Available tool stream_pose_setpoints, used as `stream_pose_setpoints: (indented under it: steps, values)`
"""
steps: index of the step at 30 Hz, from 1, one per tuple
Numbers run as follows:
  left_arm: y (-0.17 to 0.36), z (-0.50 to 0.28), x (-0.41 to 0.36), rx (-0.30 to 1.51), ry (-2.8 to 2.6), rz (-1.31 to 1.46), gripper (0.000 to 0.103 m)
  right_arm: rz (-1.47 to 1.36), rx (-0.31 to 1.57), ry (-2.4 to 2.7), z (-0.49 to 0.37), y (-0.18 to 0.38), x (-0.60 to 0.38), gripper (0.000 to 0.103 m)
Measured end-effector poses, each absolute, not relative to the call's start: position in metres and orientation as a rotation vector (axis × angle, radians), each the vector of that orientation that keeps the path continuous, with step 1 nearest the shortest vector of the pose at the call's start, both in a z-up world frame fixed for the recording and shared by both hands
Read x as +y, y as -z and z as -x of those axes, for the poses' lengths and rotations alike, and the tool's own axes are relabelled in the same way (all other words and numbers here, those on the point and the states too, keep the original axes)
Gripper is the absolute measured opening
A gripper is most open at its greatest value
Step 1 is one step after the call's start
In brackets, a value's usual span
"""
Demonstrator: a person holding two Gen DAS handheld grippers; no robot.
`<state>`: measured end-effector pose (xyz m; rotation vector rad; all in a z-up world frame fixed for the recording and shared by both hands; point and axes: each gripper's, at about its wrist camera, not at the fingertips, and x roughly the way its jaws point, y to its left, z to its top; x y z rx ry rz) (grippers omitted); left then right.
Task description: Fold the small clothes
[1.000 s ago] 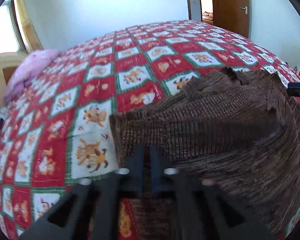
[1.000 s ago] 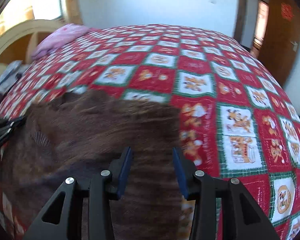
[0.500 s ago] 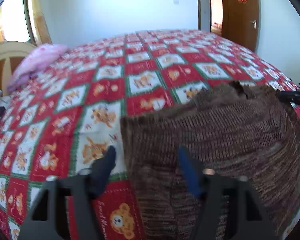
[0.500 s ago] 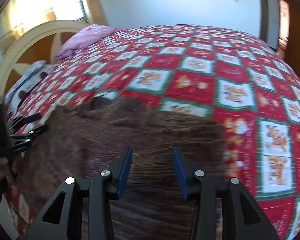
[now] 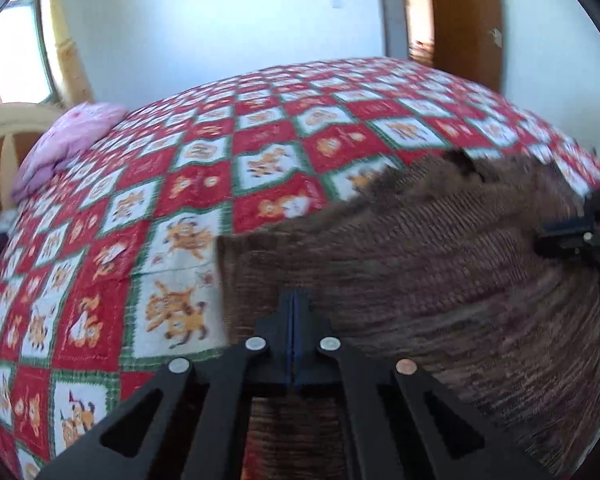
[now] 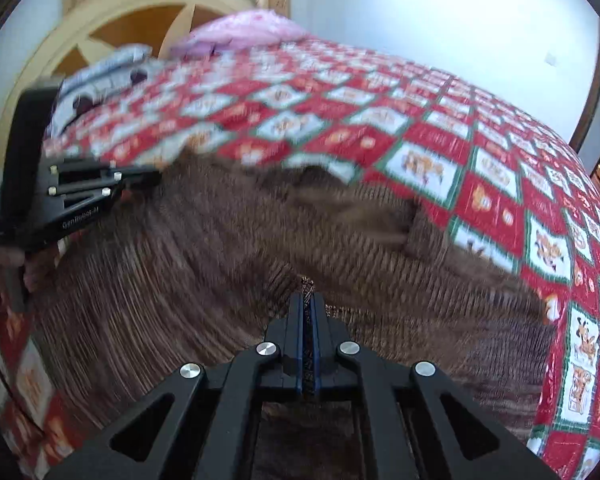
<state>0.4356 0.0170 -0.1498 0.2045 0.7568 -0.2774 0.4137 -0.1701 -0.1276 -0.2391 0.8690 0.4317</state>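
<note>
Jaws of the left gripper (image 5: 294,300) and right gripper (image 6: 308,300) both pinch the brown knit garment's (image 6: 188,280) near edge on the quilt (image 5: 140,208).

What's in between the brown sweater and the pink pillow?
Only bare bedspread, red and white squares with little animals. The left wrist view shows it running from the brown sweater up to the pink pillow.
</note>
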Motion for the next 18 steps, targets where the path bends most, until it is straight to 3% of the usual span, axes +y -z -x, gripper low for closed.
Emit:
stream_pose_setpoints:
  steps: [6,9,10,11,13,15,17,18]
  values:
    - [0.136,-0.452,0.045,0.747,0.234,-0.078,0.000,0.162,0.814,-0.332,-0.445,0.105,-0.169,0.002]
    - [0.135,-0.456,0.049,0.745,0.214,-0.043,0.000,0.178,0.913,-0.323,-0.464,0.126,-0.166,0.003]
    - [0.135,-0.457,0.049,0.744,0.204,-0.035,0.001,0.180,0.962,-0.303,-0.471,0.138,-0.168,0.006]
    - [0.135,-0.455,0.049,0.747,0.196,-0.031,0.001,0.172,0.960,-0.285,-0.470,0.143,-0.173,0.017]
    - [0.134,-0.451,0.044,0.753,0.209,-0.038,0.004,0.142,0.932,-0.277,-0.464,0.142,-0.183,0.029]
    - [0.132,-0.446,0.039,0.755,0.228,-0.067,0.022,0.098,0.914,-0.281,-0.456,0.137,-0.194,0.034]
    - [0.130,-0.440,0.032,0.742,0.244,-0.110,0.067,0.083,0.888,-0.276,-0.448,0.129,-0.204,0.035]
    - [0.129,-0.437,0.029,0.716,0.238,-0.141,0.069,0.088,0.881,-0.273,-0.444,0.126,-0.205,0.035]
